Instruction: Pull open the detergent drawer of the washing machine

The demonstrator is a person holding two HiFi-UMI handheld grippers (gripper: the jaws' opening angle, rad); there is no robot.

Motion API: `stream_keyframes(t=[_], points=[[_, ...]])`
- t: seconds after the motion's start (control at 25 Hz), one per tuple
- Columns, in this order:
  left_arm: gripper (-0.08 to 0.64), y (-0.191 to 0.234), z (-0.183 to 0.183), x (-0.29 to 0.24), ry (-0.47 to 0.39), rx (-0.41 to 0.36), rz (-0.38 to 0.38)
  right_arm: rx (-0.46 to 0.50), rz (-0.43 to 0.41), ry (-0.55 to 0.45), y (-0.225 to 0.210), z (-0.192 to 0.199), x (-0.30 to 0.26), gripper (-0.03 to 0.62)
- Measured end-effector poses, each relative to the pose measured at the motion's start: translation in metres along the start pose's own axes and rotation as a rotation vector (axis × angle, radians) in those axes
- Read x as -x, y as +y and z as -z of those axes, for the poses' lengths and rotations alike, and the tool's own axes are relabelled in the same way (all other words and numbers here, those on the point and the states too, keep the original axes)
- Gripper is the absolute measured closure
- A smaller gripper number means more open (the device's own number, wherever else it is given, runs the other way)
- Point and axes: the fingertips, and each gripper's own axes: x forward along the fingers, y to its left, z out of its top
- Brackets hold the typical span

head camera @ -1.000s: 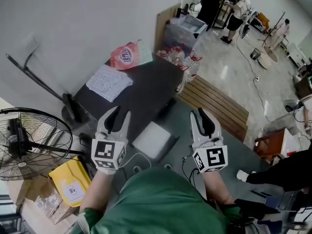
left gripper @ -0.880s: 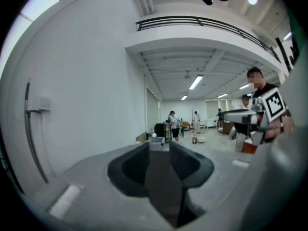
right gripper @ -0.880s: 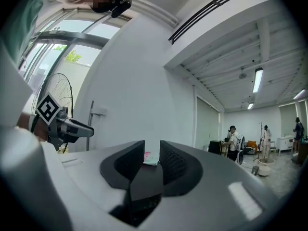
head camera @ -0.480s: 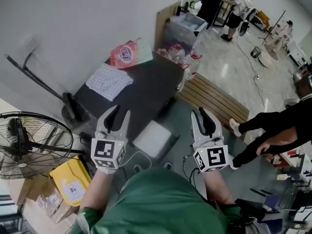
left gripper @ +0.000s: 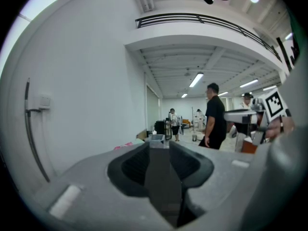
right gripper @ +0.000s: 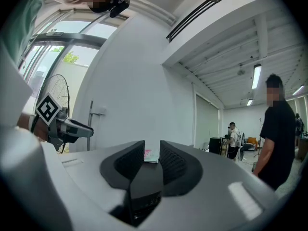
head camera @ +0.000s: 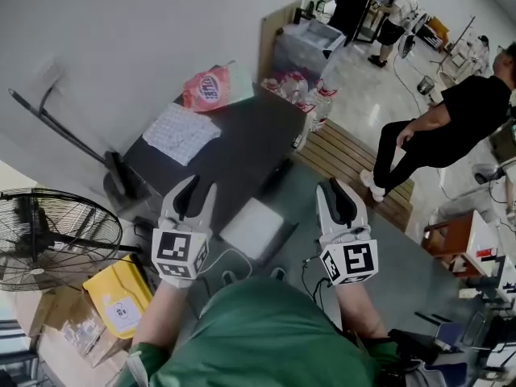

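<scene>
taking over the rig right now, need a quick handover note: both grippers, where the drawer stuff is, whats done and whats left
Left gripper: jaws apart, nothing between them, held in the air.
Right gripper: jaws slightly apart, empty, held about level.
Things: both hover near a dark-topped unit, with a white panel between them in the head view. I cannot tell whether that panel is the detergent drawer.
Done: nothing; neither gripper touches anything.
Left: find the drawer front, grip it, pull it open.

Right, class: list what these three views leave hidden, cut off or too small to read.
Detergent drawer: in no view; the green shirt fills the head view's bottom.
Fan: cut by head view's left edge.
Pink bag: print too small, head view.
</scene>
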Motion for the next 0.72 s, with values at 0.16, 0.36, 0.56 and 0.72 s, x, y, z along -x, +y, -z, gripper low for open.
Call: stream_keyframes(t=[0.16,0.36,0.56,0.72], points=[[0.434,0.0000,0.0016,-0.0006,0.008,0.001,-0.002,-0.006,-0.001,0.004,-0.0008,0.0023,0.0000,0.494],[0.434,-0.0003,0.0037,-0.0014,0.018,0.004,-0.002,-0.010,-0.002,0.005,-0.0018,0.0029,-0.0010,0.494],[0.434,-0.0011,0.0051,-0.0024,0.019,0.006,0.000,-0.011,-0.001,0.007,-0.0026,0.0037,-0.0009,0.494],[0.434,-0.0024,0.0048,-0.0024,0.018,0.005,0.002,-0.009,-0.002,0.008,-0.0024,0.0035,0.0003,0.494]])
